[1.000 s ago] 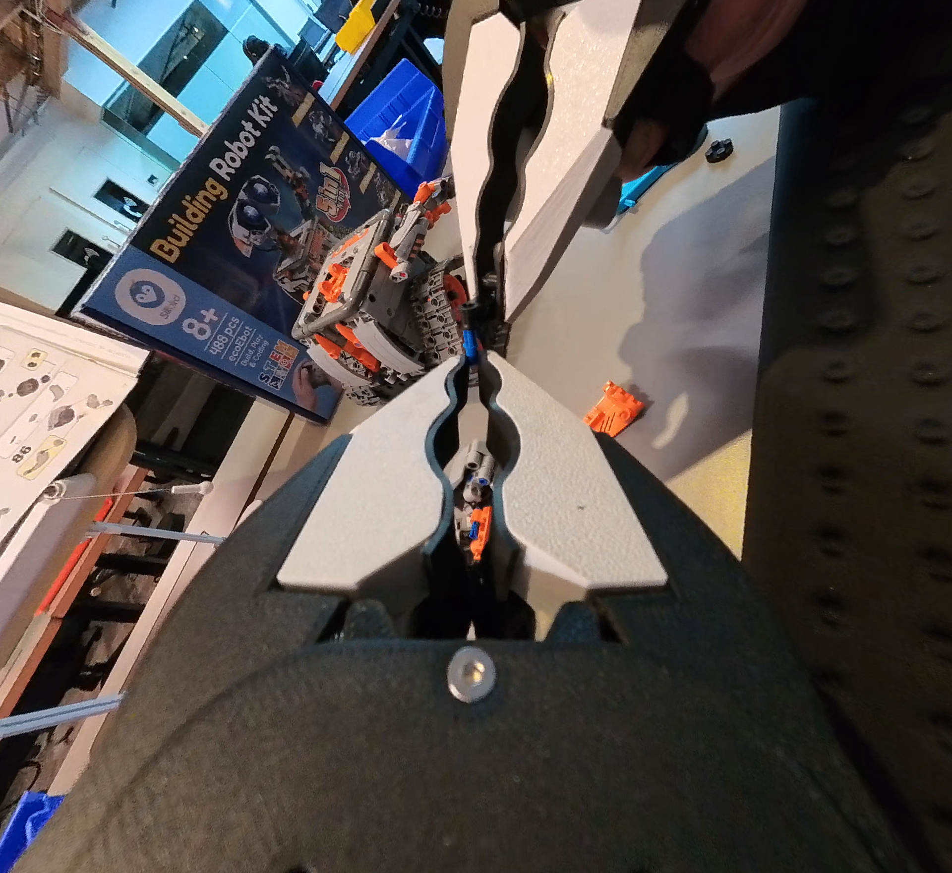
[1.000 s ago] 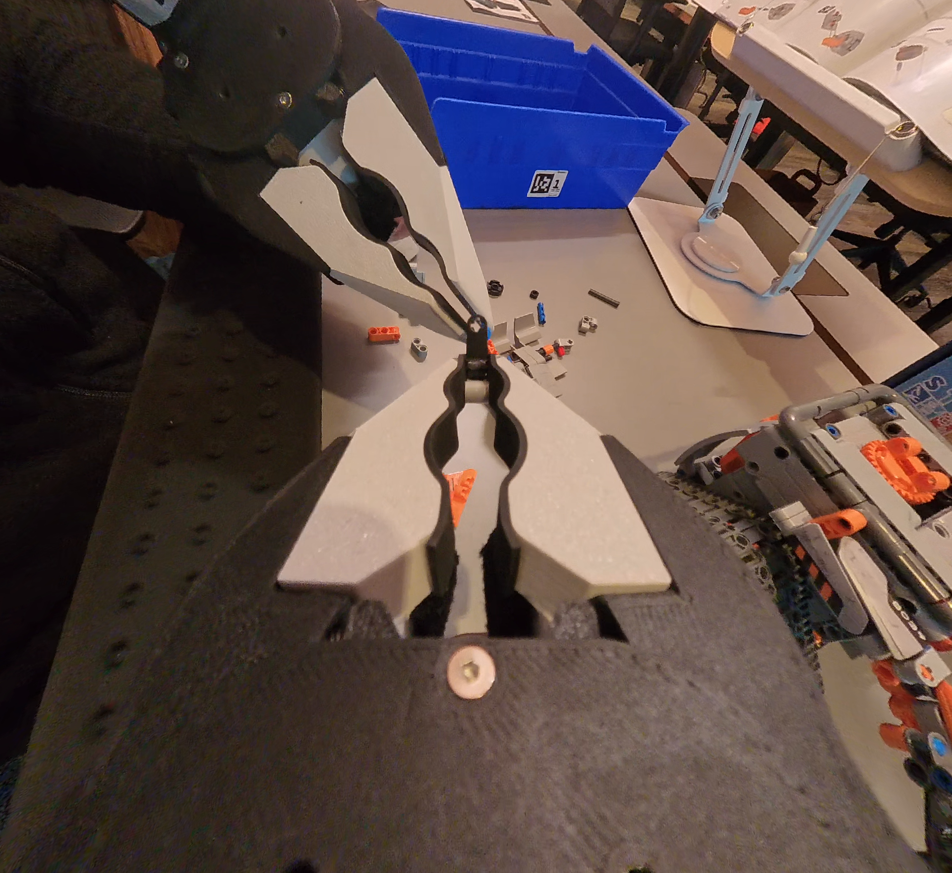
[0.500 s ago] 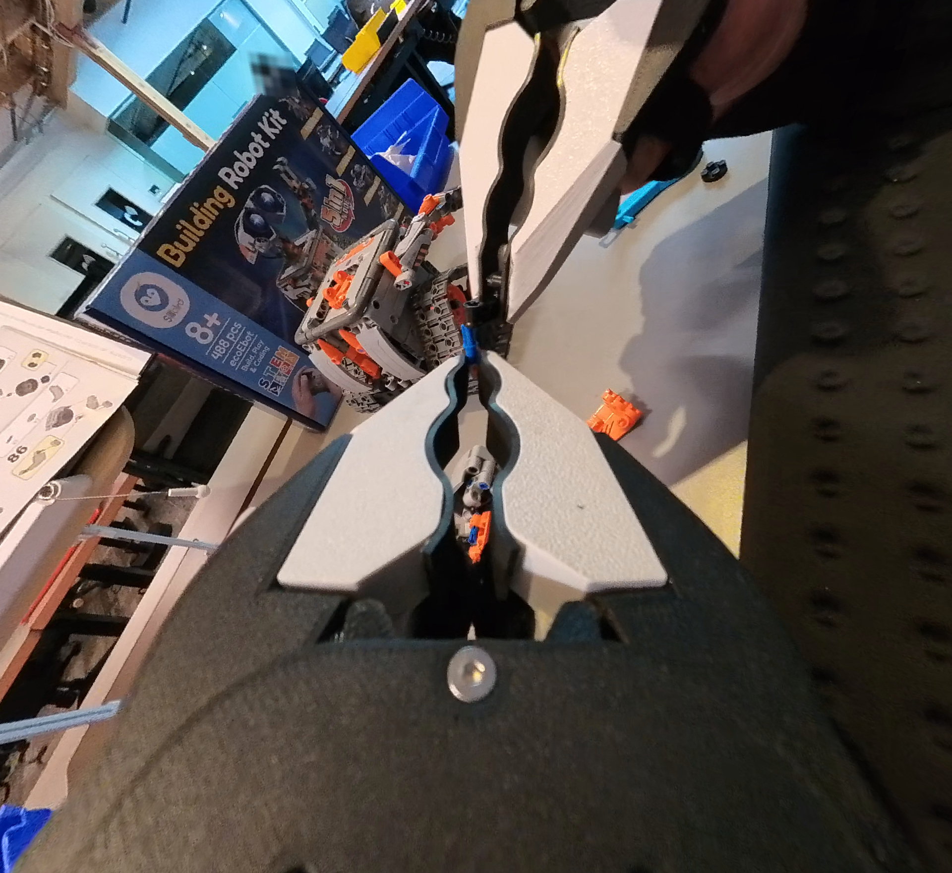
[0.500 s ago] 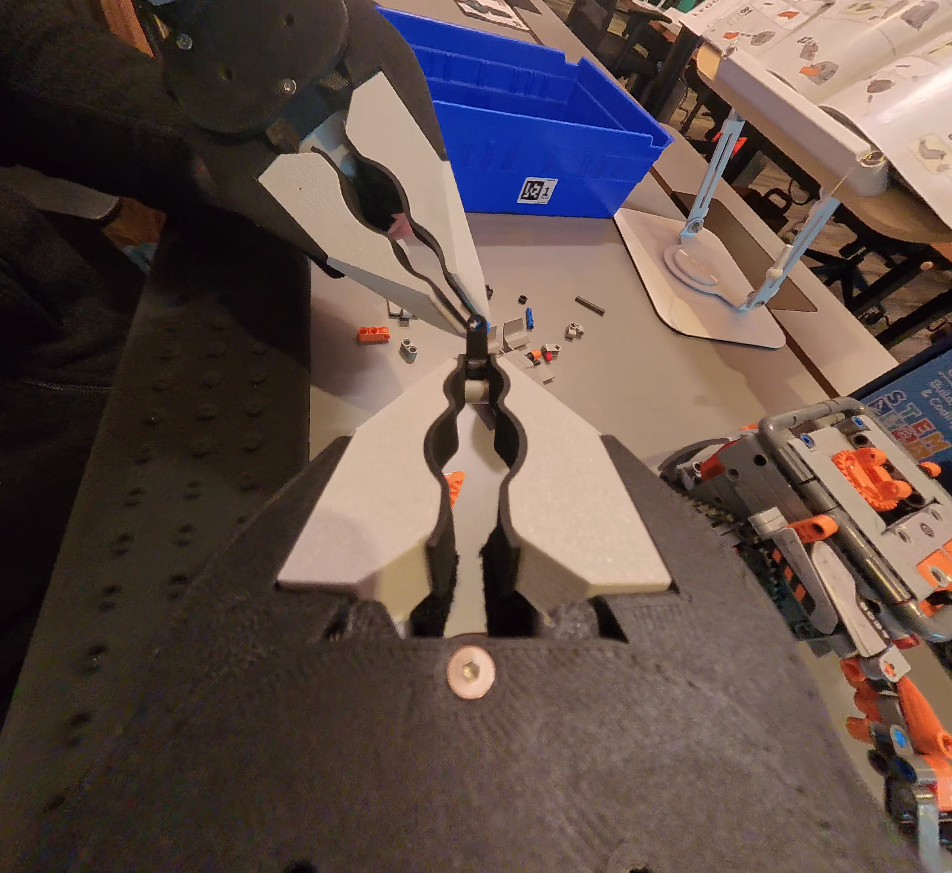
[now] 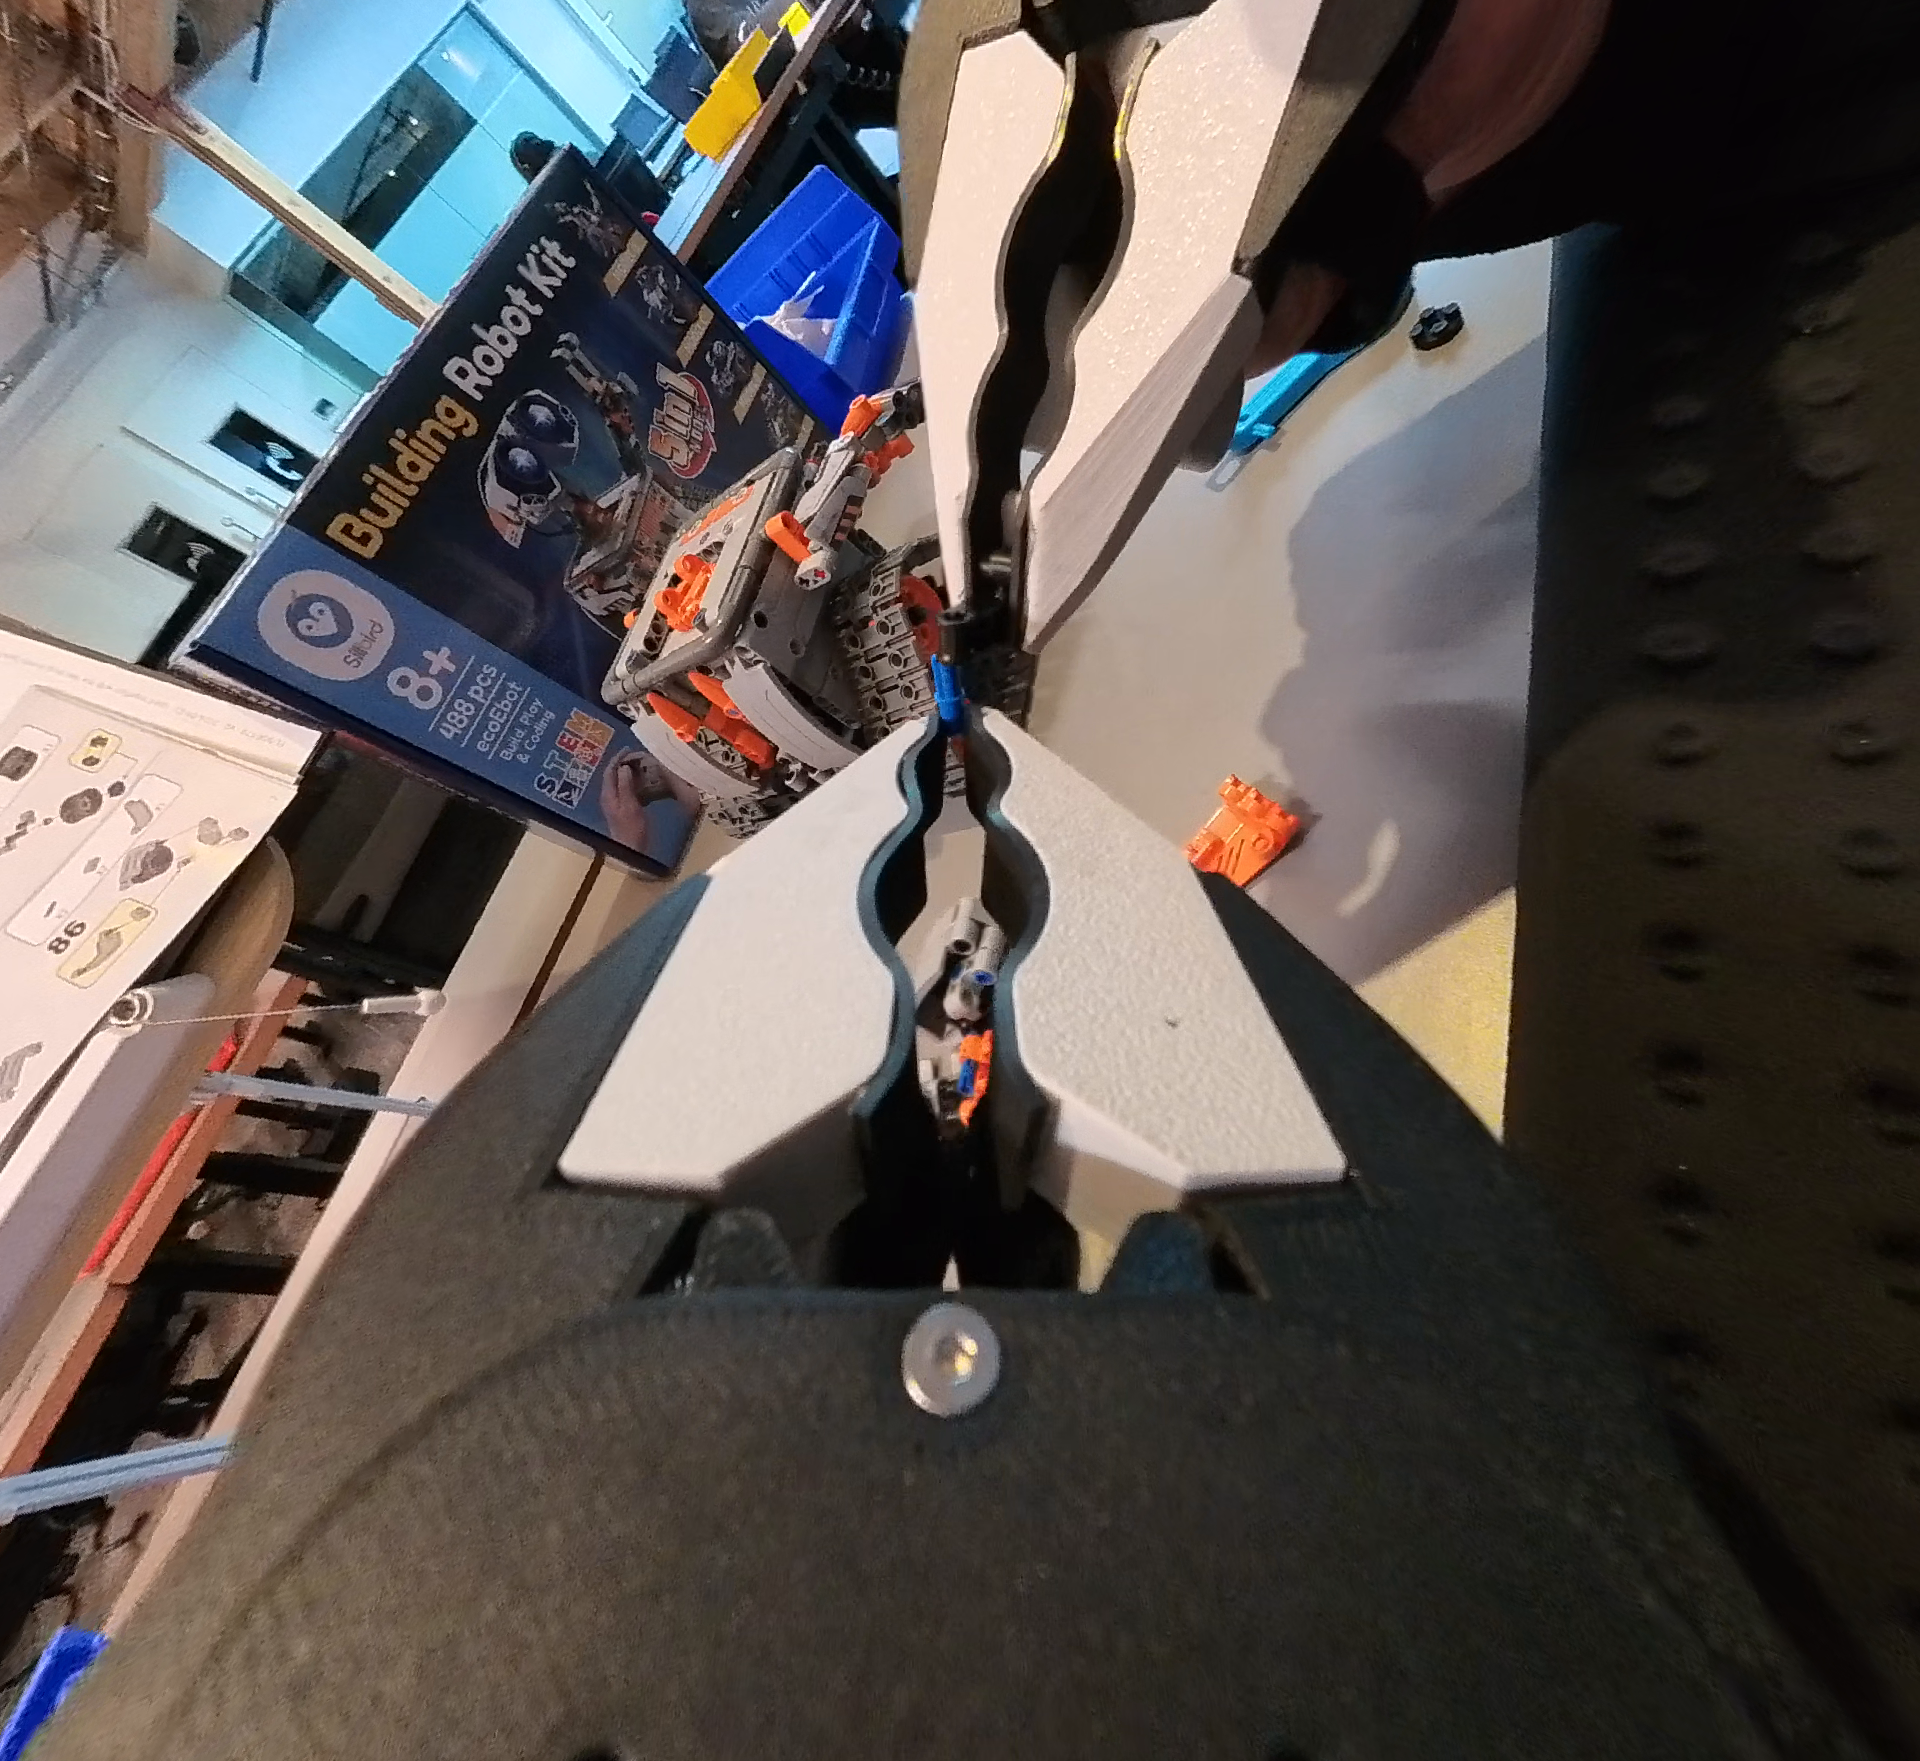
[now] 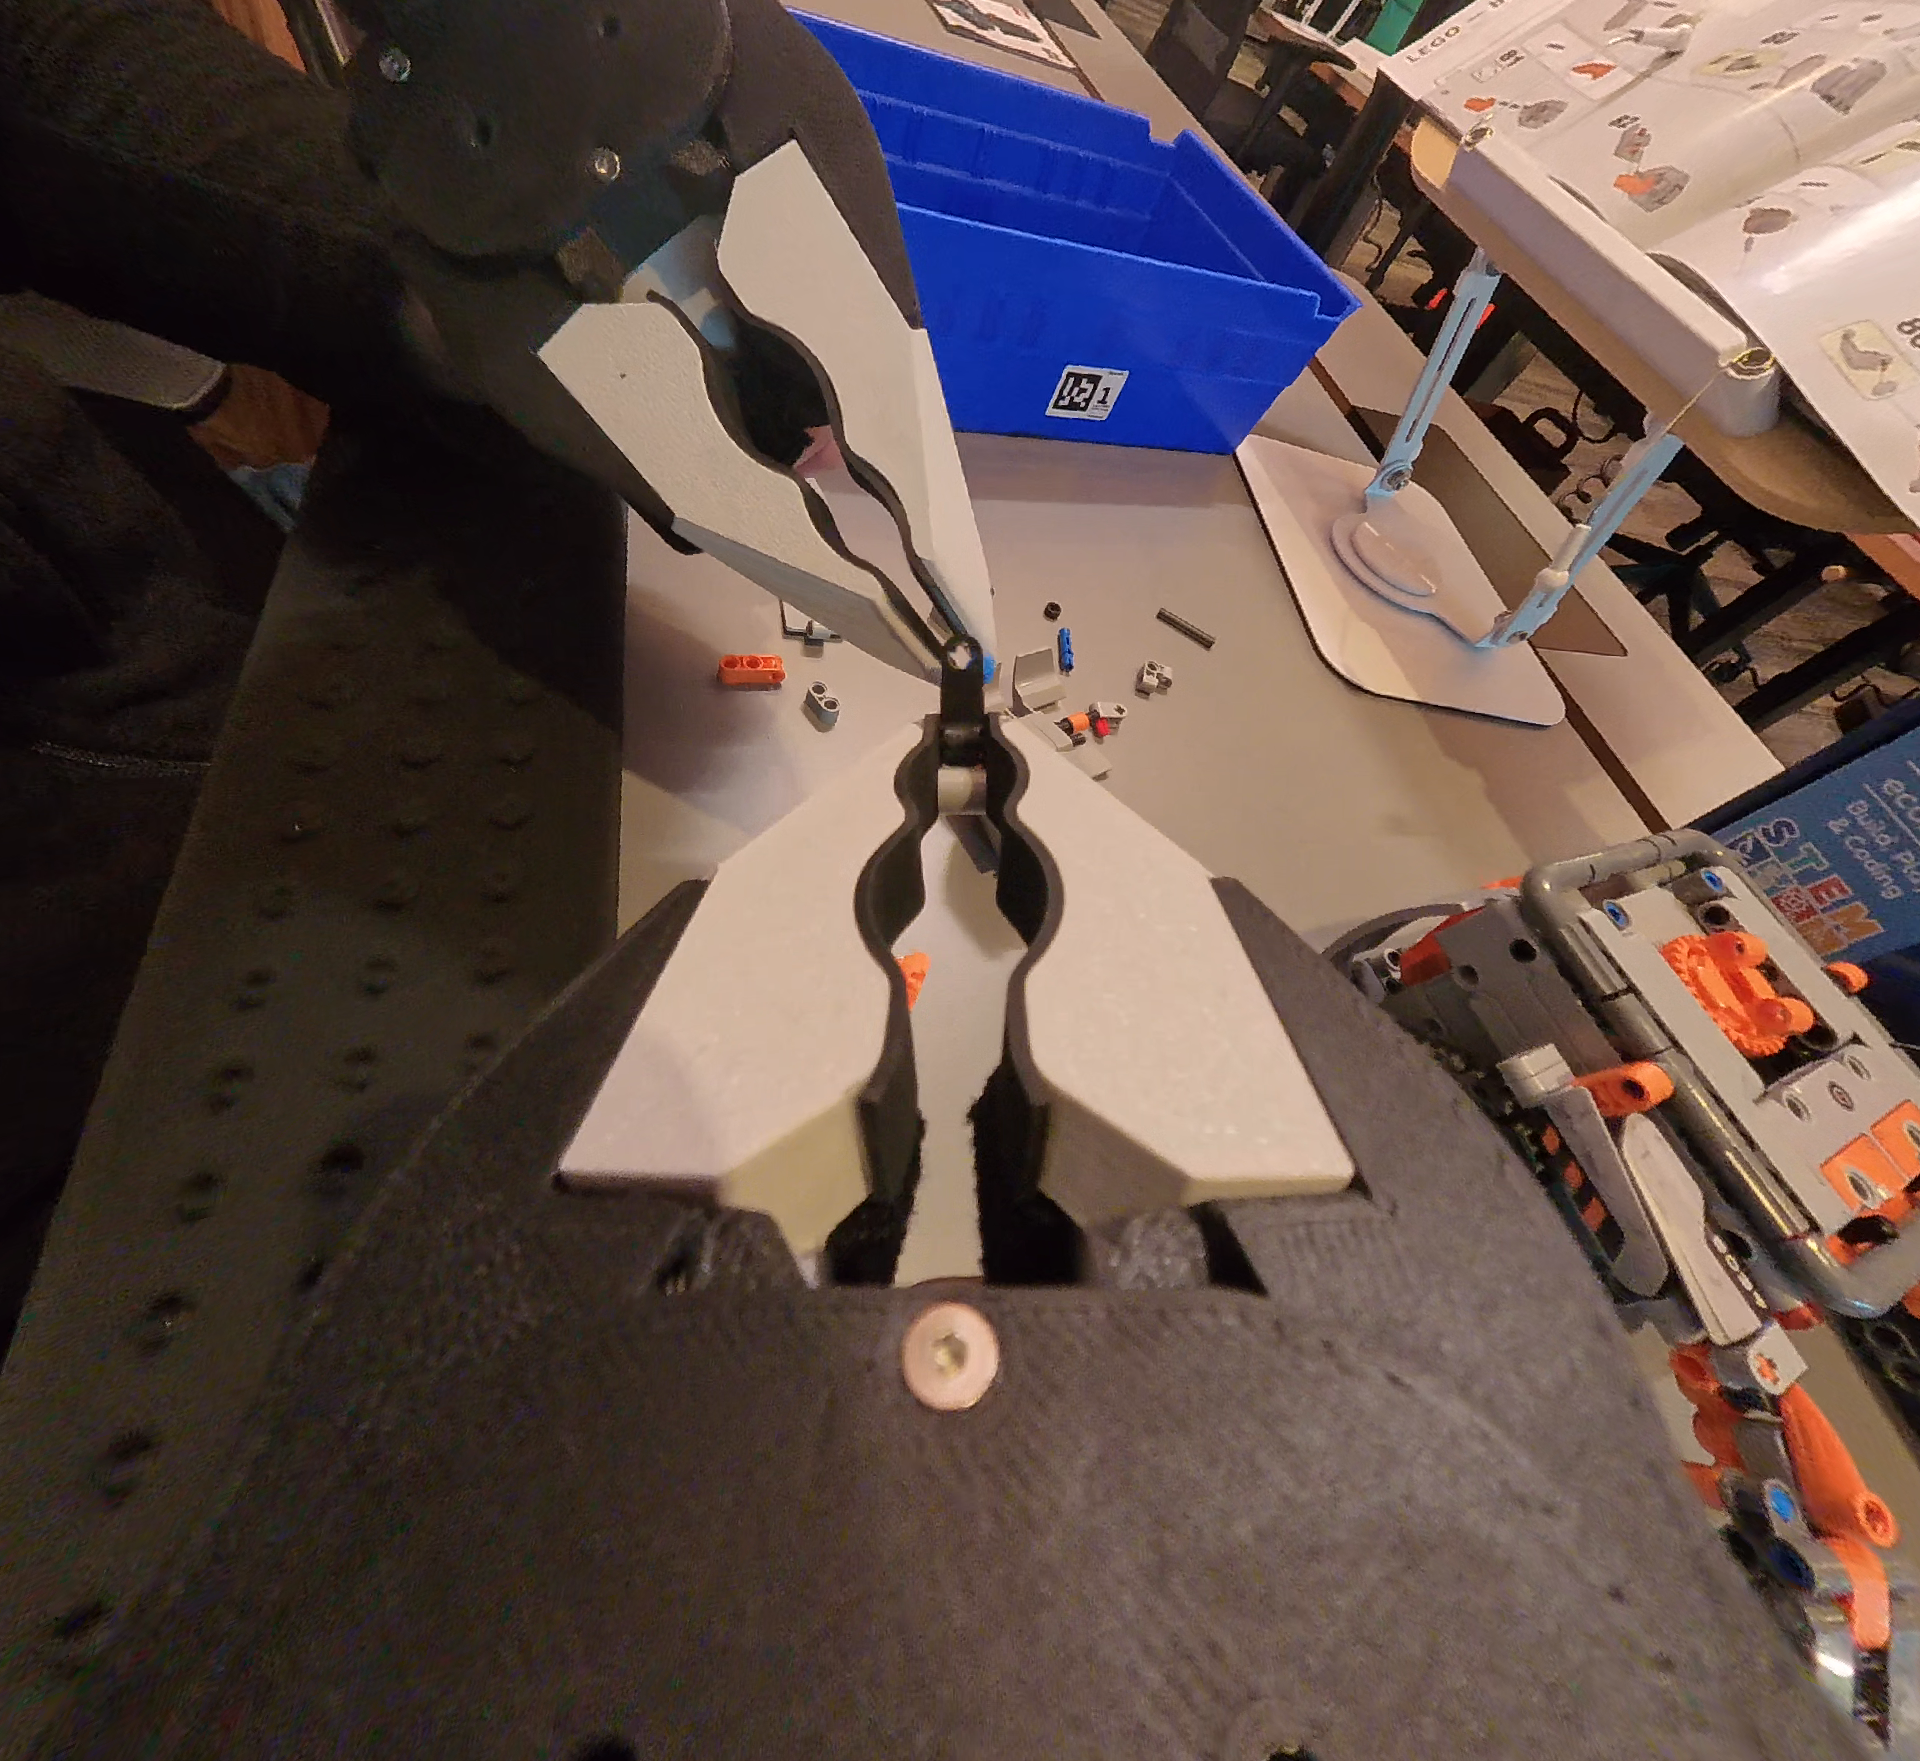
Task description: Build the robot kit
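Left gripper [image 5: 951, 724], grey fingers on black body: lying at lower centre of the left wrist view, clenching a small blue plastic pin [image 5: 947, 685] at its tips.

Right gripper [image 6: 961, 737], same build: sitting at lower centre of the right wrist view, clenching a short black plastic link piece [image 6: 958, 685] that is standing up from its tips.

Contact: the two grippers are meeting tip to tip at mid-frame, pin and link touching; whether the pin is seated in the link's hole cannot be told.

Grey tabletop [image 6: 1278, 776]: lying beneath both.

Grey-and-orange brick-built tracked robot model [image 5: 769, 631]: sitting just behind the tips in the left wrist view, lower right in the right.

Dark blue printed kit box [image 5: 499, 506]: leaning at centre left, behind the model.

Loose orange plastic piece [image 5: 1244, 826]: lying right of centre.

Blue plastic bin [image 6: 1060, 257]: standing at upper centre.

Small scattered grey, orange and black parts [image 6: 1091, 714]: lying just beyond the tips.

White stand holding an open instruction booklet [image 6: 1434, 568]: occupying the upper right.
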`<state>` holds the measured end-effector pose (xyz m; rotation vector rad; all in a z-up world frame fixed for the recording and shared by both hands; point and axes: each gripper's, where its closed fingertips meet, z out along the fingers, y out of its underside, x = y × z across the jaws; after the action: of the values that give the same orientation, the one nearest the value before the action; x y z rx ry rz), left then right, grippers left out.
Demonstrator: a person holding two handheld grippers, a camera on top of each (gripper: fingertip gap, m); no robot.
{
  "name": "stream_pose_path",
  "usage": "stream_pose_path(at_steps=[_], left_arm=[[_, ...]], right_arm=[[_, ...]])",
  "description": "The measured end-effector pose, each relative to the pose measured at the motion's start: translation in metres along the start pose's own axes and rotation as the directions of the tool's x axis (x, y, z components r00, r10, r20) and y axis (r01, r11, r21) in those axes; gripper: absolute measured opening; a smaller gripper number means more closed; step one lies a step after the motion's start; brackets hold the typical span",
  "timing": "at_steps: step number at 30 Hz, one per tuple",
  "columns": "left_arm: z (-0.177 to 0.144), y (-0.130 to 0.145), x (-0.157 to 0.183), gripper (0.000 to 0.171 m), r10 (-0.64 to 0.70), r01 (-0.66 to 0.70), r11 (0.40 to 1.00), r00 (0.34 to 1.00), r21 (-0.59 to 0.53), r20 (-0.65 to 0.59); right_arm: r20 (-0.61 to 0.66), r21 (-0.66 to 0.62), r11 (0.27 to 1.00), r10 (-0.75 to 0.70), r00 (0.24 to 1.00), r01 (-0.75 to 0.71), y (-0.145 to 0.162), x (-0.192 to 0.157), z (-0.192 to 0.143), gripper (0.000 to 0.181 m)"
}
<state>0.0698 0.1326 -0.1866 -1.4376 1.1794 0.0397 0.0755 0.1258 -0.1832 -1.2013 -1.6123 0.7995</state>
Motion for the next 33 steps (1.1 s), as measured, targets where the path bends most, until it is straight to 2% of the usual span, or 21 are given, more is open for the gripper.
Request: stream_pose_path(at_steps=[13, 33], left_arm=[[0.0007, -0.0021, 0.0002, 0.000, 0.051, -0.051, 0.999, 0.998, 0.004, 0.037], [-0.0020, -0.0068, -0.0042, 0.000, 0.034, -0.036, 0.998, 0.998, 0.041, 0.053]], right_arm=[[-0.041, -0.006, 0.999, -0.039, 0.998, 0.039, -0.0026, 0.0004, -0.0003, 0.005], [-0.043, 0.012, 0.999, -0.031, 0.999, 0.031, -0.0056, 0.0015, -0.0039, 0.005]])
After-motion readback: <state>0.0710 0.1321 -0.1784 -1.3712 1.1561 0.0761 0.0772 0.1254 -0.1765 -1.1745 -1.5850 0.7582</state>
